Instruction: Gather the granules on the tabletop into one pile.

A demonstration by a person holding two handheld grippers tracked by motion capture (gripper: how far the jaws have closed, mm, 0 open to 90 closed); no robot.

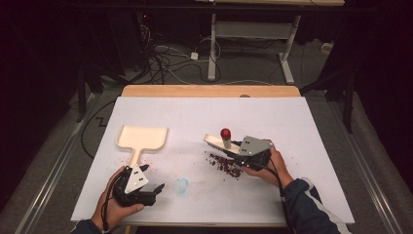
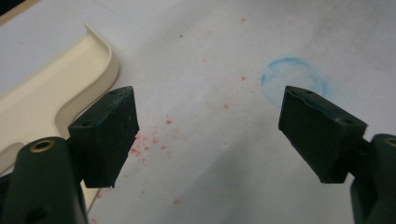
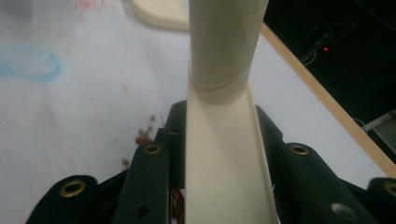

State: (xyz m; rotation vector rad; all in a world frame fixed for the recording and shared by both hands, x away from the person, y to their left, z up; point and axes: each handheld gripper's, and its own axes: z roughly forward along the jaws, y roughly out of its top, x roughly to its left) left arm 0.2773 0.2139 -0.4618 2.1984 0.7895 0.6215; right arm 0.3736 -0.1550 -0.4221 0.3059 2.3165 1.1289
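Note:
A cream dustpan lies flat at the table's left, its handle pointing toward the person; its curved rim is beside my left gripper's left jaw. My left gripper hovers open just over the white table, nothing between its jaws. At centre right, my right gripper is shut on the handle of a cream brush that carries a red knob. A pile of dark red bits lies under and in front of that gripper.
A blue ring mark is drawn on the white table cover, with faint red specks around the dustpan's handle. The table's wooden far edge faces a dark floor with cables and a desk frame.

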